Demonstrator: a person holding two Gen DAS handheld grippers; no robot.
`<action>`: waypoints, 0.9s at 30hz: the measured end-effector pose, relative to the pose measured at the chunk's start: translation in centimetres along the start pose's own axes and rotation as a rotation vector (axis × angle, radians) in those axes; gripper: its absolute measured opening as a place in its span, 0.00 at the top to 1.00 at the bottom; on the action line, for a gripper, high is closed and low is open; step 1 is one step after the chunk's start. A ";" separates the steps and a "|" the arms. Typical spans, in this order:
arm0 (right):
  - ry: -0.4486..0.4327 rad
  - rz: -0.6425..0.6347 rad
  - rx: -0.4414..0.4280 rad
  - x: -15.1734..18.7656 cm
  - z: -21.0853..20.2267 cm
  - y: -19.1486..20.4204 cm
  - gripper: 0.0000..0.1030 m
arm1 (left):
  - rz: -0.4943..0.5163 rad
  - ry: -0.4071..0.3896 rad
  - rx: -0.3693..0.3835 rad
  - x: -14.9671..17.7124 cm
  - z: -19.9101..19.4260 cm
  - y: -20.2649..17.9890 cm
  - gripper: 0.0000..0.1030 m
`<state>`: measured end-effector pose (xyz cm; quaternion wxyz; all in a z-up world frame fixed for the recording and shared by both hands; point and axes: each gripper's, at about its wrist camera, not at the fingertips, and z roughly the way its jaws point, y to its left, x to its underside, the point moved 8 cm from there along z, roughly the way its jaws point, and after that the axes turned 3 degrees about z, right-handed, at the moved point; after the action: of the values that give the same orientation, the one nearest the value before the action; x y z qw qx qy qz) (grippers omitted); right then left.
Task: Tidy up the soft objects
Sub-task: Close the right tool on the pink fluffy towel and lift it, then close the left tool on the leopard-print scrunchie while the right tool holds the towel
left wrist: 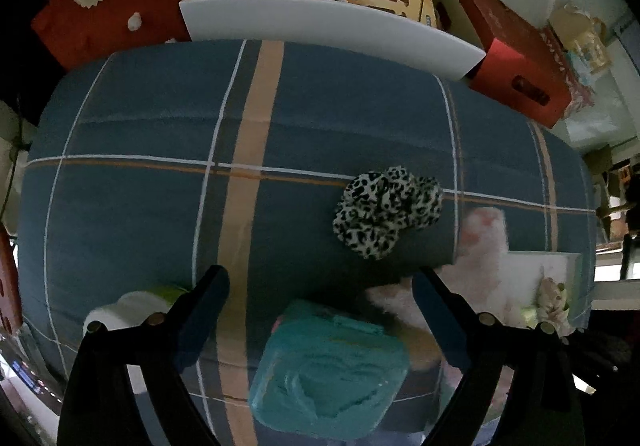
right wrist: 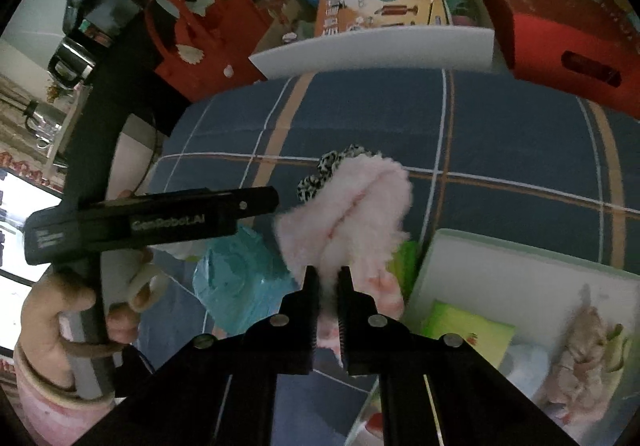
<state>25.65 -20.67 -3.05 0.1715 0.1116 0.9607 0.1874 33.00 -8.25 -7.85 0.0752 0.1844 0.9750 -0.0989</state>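
bed cover (left wrist: 320,118): blue plaid, fills both views
white box (right wrist: 520,266): at right on the cover, small soft items inside
teal pouch (left wrist: 332,370): lies on the cover, below and between the left gripper's fingers, not touched
pink fluffy toy (right wrist: 352,206): pinched at its lower end, hangs over the cover just left of the white box
leopard scrunchie (left wrist: 386,212): on the cover, mid-bed
left gripper (left wrist: 320,286): jaws wide, nothing held
right gripper (right wrist: 328,282): clamped tight onto the pink fluffy toy
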 end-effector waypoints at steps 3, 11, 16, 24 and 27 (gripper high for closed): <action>-0.008 0.005 0.008 0.5 -1.4 -0.7 0.91 | 0.009 0.006 -0.010 0.5 -0.1 -0.4 0.10; -0.062 0.048 -0.022 0.9 -5.7 -2.5 0.91 | 0.049 0.002 -0.023 1.4 -1.2 -2.6 0.10; -0.104 0.046 -0.016 0.9 -8.6 -3.2 0.91 | 0.064 -0.010 -0.053 0.9 -1.2 -3.6 0.10; -0.157 0.081 0.038 0.8 -11.9 -7.4 0.91 | 0.027 0.063 -0.099 -1.1 2.5 -3.3 0.24; -0.169 0.090 0.055 1.0 -12.9 -9.1 0.92 | 0.035 0.091 -0.121 -1.8 4.2 -3.4 0.28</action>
<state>18.62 -32.75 4.29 0.2404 0.1747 0.9416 0.1586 33.82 -12.86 -11.04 0.0436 0.2006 0.9782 -0.0300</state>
